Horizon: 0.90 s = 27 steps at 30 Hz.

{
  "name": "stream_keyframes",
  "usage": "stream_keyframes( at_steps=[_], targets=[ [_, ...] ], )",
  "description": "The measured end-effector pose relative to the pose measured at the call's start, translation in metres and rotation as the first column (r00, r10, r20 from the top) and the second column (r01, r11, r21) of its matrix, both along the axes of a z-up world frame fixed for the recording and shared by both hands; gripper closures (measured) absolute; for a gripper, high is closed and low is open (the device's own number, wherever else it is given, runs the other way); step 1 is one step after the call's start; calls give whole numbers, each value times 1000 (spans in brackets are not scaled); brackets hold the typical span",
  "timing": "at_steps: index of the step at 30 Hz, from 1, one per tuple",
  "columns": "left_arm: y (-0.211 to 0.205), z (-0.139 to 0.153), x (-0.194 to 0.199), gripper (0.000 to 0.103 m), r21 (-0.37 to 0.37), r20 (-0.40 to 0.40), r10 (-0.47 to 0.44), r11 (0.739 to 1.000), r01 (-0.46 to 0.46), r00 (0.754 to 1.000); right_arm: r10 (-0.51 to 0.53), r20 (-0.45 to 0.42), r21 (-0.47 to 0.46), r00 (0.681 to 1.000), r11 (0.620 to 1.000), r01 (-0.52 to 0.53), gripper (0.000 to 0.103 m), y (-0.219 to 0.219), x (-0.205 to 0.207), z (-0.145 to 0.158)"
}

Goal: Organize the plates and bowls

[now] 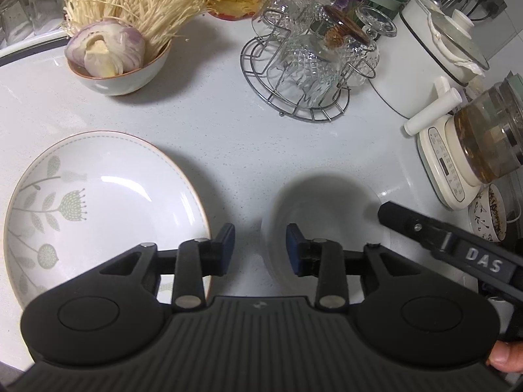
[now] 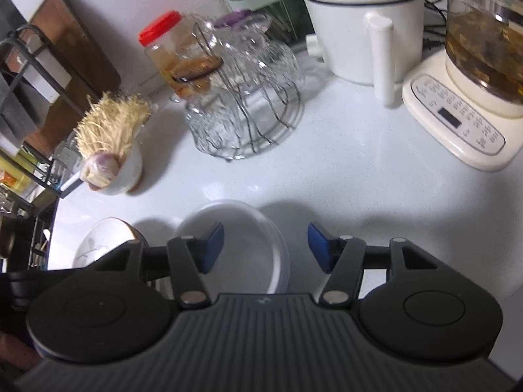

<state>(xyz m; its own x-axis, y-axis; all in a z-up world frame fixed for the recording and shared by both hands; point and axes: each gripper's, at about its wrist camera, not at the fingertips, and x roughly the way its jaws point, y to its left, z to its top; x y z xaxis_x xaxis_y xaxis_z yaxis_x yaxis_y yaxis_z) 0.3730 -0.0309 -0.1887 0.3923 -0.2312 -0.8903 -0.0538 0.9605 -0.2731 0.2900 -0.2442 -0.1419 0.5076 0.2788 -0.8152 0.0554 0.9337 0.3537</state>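
Both your left gripper [image 1: 260,249] and right gripper [image 2: 265,247] hang released, empty, flanking the plain white round bowl [image 1: 322,209] beside the leaf-patterned ceramic plate [image 1: 108,205], seemingly ready for stacking.

Left tool [image 1: 260,248] jaws parted and empty, right tool [image 2: 265,248] likewise

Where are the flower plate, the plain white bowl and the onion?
flower plate [image 1: 108,202], left wrist view, on its bare centre.
plain white bowl [image 2: 242,245], right wrist view, on its inside.
onion [image 1: 104,47], left wrist view, on its cut face.
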Motion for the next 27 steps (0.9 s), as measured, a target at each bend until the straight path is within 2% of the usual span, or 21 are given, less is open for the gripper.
stream_keyframes(
  at_steps=[4, 7, 10, 19, 21, 25, 27],
  targets=[
    [2, 5, -5, 55, 2, 13, 10, 1000, -10, 1000, 0, -50, 58, 999, 998, 3, 44, 0, 3, -18],
    [4, 6, -8, 54, 4, 13, 21, 1000, -21, 1000, -2, -100, 92, 995, 996, 12, 45, 2, 4, -32],
    [6, 7, -11, 54, 8, 13, 29, 1000, -29, 999, -1, -123, 120, 992, 993, 16, 50, 4, 3, -41],
    [10, 5, -16, 54, 13, 3, 46, 999, -46, 999, -28, -202, 159, 979, 985, 61, 77, 2, 3, -63],
    [10, 4, -16, 54, 11, -1, 45, 999, -45, 999, -33, -208, 174, 978, 982, 71, 77, -1, 2, -65],
    [7, 5, -16, 42, -17, 12, 40, 999, -40, 999, -49, -210, 176, 976, 981, 87, 80, -6, 1, -65],
    [4, 6, -15, 42, -24, 16, 33, 999, -33, 999, -55, -210, 172, 976, 981, 92, 81, -9, -1, -64]
  ],
)
